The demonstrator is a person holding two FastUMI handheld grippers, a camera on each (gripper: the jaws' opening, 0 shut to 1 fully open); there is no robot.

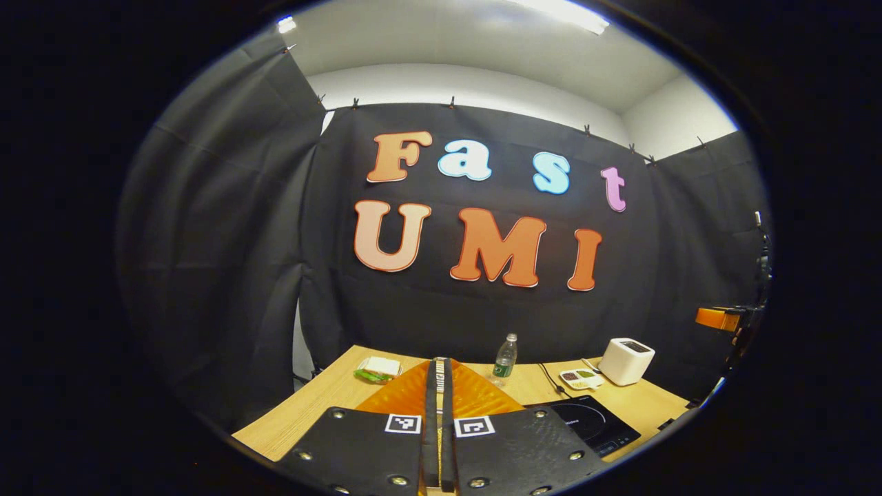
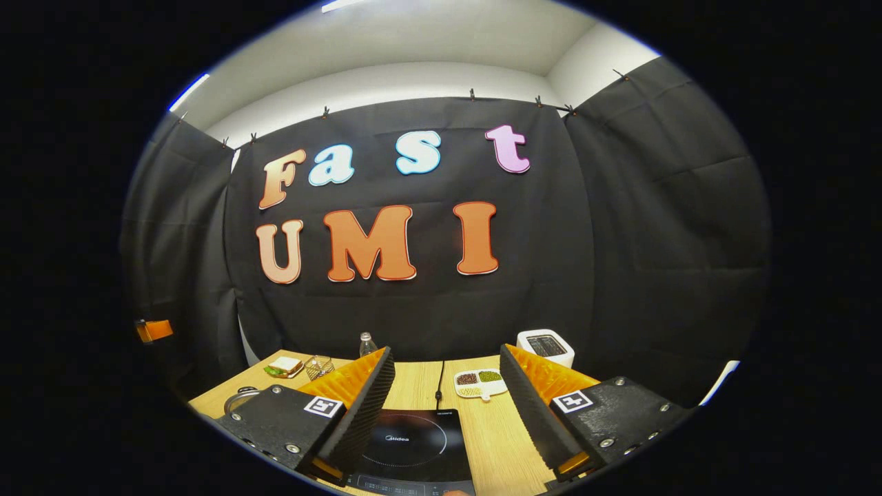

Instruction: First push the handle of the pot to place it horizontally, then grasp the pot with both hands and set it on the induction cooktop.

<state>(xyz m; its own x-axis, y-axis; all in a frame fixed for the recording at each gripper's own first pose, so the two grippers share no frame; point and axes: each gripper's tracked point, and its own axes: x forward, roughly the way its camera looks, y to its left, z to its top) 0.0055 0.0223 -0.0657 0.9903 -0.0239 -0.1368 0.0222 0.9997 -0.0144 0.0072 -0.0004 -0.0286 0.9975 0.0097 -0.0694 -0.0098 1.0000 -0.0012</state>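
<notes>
The black induction cooktop (image 2: pixel 413 441) lies on the wooden table (image 2: pixel 493 434) just under my right gripper (image 2: pixel 446 350), which is open with nothing between its fingers. A curved bit of shiny metal (image 2: pixel 240 397), possibly the pot's rim, peeks out behind that gripper's left finger; the rest is hidden. In the left gripper view, my left gripper (image 1: pixel 441 361) is shut with its fingers pressed together and holding nothing. It hovers over the table (image 1: pixel 331 399), and the cooktop (image 1: pixel 594 424) sits to its right.
At the back stand a water bottle (image 1: pixel 505 358), a white toaster-like box (image 1: pixel 626 360), a divided dish of beans (image 2: pixel 480 382), a sandwich (image 1: pixel 377 368) and a small wire basket (image 2: pixel 317 366). A cord (image 2: pixel 439 382) runs back from the cooktop.
</notes>
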